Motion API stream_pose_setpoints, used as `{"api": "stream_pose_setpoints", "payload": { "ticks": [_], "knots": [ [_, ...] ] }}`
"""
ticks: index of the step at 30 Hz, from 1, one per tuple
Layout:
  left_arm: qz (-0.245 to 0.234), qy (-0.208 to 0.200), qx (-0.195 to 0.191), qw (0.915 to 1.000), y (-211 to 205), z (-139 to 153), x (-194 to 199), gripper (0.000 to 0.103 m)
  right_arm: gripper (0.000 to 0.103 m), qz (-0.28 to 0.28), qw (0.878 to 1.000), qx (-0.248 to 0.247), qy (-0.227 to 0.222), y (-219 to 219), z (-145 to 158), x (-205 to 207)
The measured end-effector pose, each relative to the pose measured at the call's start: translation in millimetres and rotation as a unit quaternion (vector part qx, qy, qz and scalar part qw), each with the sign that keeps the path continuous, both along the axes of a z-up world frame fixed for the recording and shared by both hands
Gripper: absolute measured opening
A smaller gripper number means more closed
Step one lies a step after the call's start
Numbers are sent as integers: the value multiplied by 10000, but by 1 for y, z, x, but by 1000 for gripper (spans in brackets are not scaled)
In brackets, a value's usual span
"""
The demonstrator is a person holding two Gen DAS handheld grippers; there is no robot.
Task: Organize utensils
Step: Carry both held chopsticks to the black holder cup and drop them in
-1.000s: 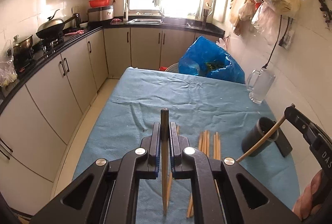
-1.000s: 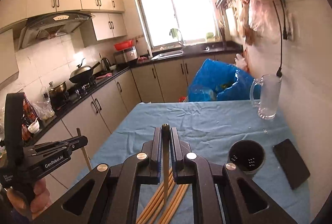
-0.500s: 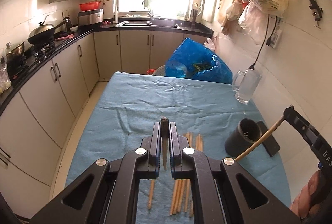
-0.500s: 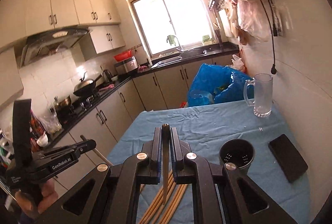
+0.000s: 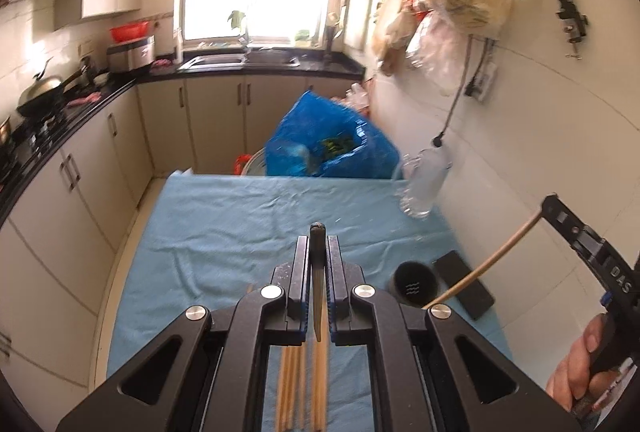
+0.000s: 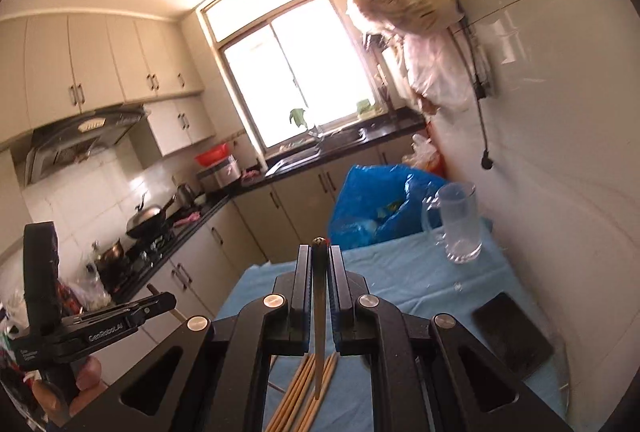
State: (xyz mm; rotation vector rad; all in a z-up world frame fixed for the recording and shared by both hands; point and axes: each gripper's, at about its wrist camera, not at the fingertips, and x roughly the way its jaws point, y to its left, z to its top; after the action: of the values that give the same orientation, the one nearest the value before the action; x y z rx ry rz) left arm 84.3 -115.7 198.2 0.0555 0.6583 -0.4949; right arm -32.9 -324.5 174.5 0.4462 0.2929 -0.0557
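Observation:
My left gripper [image 5: 318, 244] is shut on a single wooden chopstick [image 5: 317, 296] that stands upright between its pads, above the blue-clothed table [image 5: 224, 232]. In the right wrist view my right gripper [image 6: 319, 256] is likewise shut on another chopstick [image 6: 319, 332]. That second chopstick [image 5: 480, 268] slants over the black utensil cup [image 5: 412, 284] in the left wrist view. Several loose chopsticks [image 5: 300, 384] lie on the cloth below both grippers, loose chopsticks [image 6: 308, 388] in the right wrist view too. The cup is hidden in the right wrist view.
A black phone [image 5: 464, 284] lies right of the cup, black phone [image 6: 512, 336] near the wall. A clear glass mug [image 5: 424, 183] stands at the table's far right, with a blue plastic bag [image 5: 332, 143] behind. Cabinets and a stove line the left side; bags hang on the right wall.
Both grippers have risen and pulled back from the table with their chopsticks still clamped. The loose chopsticks and the cup now sit lower and farther off; the right view has tilted upward.

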Motion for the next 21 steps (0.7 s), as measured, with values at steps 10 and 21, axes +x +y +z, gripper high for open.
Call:
{"api": "stream_pose_setpoints", "payload": {
  "ticks": [10,21],
  "knots": [
    [-580,-317,-191,9976,-67,47,-7,6,8,-569,9979,73,-287,-54,20,-9],
    [-917,404,-13,9950,-135,1,35,6,8,-650,9968,401,234,-100,-18,28]
  ]
}}
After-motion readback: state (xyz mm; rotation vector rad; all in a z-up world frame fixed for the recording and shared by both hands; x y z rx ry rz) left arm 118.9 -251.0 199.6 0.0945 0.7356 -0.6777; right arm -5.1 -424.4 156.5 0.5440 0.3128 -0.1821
